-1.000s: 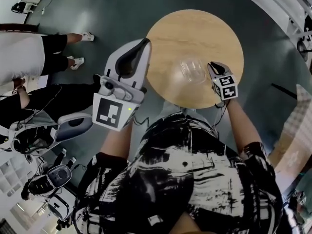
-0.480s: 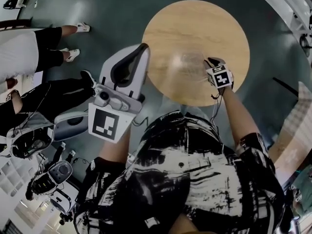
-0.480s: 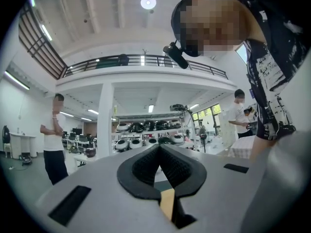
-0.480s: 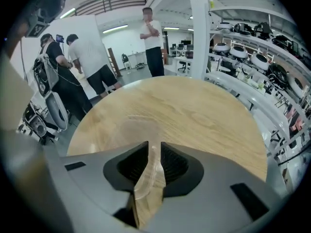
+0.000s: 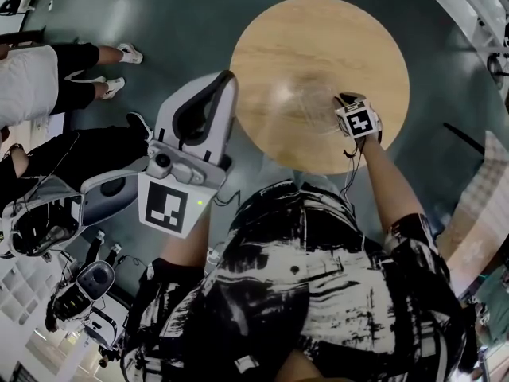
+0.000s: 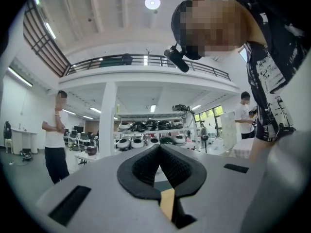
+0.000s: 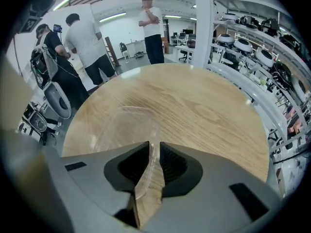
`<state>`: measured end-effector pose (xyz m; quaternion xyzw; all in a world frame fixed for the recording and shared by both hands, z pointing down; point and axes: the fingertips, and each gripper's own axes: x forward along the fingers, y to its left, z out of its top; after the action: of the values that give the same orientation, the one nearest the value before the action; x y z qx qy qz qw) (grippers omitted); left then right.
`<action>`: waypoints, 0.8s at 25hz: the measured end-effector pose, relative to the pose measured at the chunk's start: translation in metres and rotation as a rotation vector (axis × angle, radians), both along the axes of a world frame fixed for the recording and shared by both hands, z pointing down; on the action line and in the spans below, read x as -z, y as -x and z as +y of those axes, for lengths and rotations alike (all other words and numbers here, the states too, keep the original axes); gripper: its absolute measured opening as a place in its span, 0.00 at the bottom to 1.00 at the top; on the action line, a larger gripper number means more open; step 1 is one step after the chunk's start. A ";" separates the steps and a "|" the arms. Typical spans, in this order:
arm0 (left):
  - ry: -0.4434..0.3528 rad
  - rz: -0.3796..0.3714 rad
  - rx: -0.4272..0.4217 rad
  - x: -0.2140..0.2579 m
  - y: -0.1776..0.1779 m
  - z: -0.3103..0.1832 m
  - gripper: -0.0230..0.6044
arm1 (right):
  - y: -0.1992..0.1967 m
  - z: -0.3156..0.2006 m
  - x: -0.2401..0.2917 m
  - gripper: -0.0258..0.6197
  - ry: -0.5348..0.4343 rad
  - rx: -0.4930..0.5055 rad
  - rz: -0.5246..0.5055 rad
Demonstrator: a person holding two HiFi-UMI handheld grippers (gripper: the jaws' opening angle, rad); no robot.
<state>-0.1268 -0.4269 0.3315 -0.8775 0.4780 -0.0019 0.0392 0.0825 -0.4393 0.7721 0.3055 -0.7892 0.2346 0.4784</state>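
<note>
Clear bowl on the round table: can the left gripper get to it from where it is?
Probably yes. The left gripper hangs beside the table, jaws shut, not aimed at the clear bowl; nothing stands between them. The right gripper pinches only the near rim, leaving the rest free.

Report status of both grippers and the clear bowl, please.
Right gripper shut on clear bowl rim, over round wooden table. Left gripper shut, empty, beside the table. Nothing in the way.

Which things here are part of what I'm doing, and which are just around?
In use:
- right gripper, shut on the rim of the clear cup
- round wooden table beneath it

Just around:
- left gripper, shut, empty, off the table
- bystanders
</note>
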 end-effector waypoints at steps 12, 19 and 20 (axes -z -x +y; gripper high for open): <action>-0.002 0.013 0.012 -0.007 -0.016 -0.001 0.04 | -0.026 0.012 -0.017 0.13 0.075 0.016 0.061; 0.005 0.027 0.018 -0.017 -0.011 0.006 0.04 | -0.030 0.019 -0.027 0.10 0.146 0.002 0.087; 0.006 0.027 0.018 -0.017 -0.013 0.005 0.04 | -0.033 0.014 -0.026 0.09 0.129 -0.001 0.092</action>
<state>-0.1143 -0.4215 0.3485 -0.8731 0.4865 0.0084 0.0302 0.1158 -0.4253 0.7977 0.2848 -0.7494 0.2708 0.5328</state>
